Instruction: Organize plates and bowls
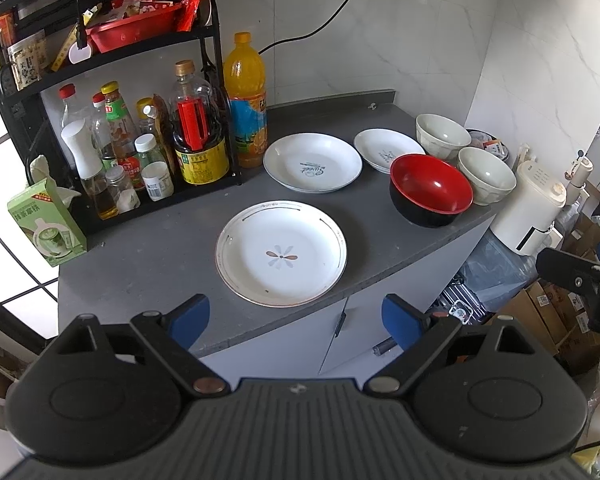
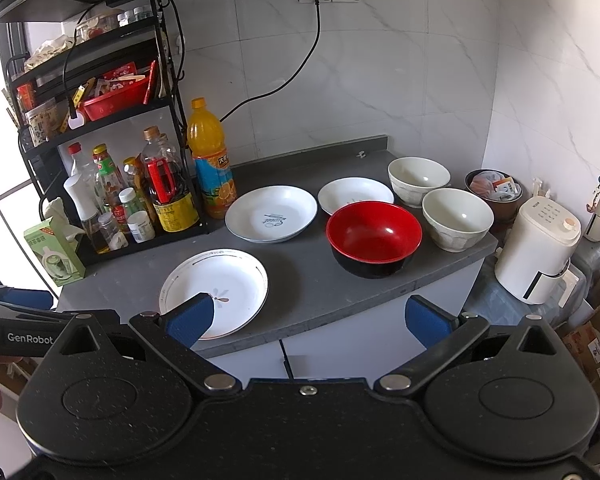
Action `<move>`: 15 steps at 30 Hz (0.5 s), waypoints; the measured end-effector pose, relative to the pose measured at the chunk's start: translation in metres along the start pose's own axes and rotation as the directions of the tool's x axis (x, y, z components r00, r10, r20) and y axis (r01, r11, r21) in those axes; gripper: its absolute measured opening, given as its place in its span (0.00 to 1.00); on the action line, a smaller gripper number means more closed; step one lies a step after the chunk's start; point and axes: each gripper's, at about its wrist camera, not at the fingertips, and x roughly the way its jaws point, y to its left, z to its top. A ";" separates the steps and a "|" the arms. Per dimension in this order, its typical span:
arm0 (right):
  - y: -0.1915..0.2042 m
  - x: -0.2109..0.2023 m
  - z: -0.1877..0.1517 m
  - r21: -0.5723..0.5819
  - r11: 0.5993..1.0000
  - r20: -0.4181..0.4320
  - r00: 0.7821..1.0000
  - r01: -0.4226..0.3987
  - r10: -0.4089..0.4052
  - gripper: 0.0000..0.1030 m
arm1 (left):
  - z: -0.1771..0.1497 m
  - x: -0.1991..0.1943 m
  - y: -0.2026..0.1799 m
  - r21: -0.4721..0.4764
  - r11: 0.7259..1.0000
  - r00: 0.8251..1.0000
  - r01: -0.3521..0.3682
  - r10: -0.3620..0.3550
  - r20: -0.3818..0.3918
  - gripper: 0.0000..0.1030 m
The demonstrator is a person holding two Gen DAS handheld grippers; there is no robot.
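On the grey counter (image 1: 172,236) (image 2: 300,280) lie three white plates: a flower-pattern plate (image 1: 281,253) (image 2: 214,290) near the front edge, a lettered plate (image 1: 313,162) (image 2: 271,213) behind it, and a smaller plate (image 1: 384,152) (image 2: 354,194) further right. A red-and-black bowl (image 1: 430,188) (image 2: 374,238) and two cream bowls (image 1: 442,136) (image 1: 486,176) (image 2: 418,176) (image 2: 457,218) stand at the right. My left gripper (image 1: 296,320) is open, held before the counter edge below the flower plate. My right gripper (image 2: 312,320) is open too, held off the front edge with nothing between its fingers.
A black rack (image 1: 112,132) (image 2: 112,184) full of sauce bottles fills the left side, with an orange drink bottle (image 1: 244,100) (image 2: 210,160) beside it and a green carton (image 1: 46,224) at the left edge. A white appliance (image 2: 538,248) and boxes sit right of the counter.
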 end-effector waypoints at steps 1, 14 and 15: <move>0.000 0.000 0.000 0.000 1.000 0.000 1.000 0.000 0.000 1.00 | 0.000 -0.001 0.001 0.000 1.000 1.000 0.001 -0.001 0.001 0.89; 0.002 -0.001 0.001 -0.003 1.000 0.001 1.000 0.001 -0.001 1.00 | 0.000 -0.001 0.001 0.001 1.000 1.000 0.000 0.000 0.001 0.89; 0.002 -0.002 0.002 -0.005 1.000 0.001 1.000 0.002 -0.002 1.00 | 0.000 -0.002 0.001 0.000 1.000 1.000 0.001 -0.001 0.001 0.89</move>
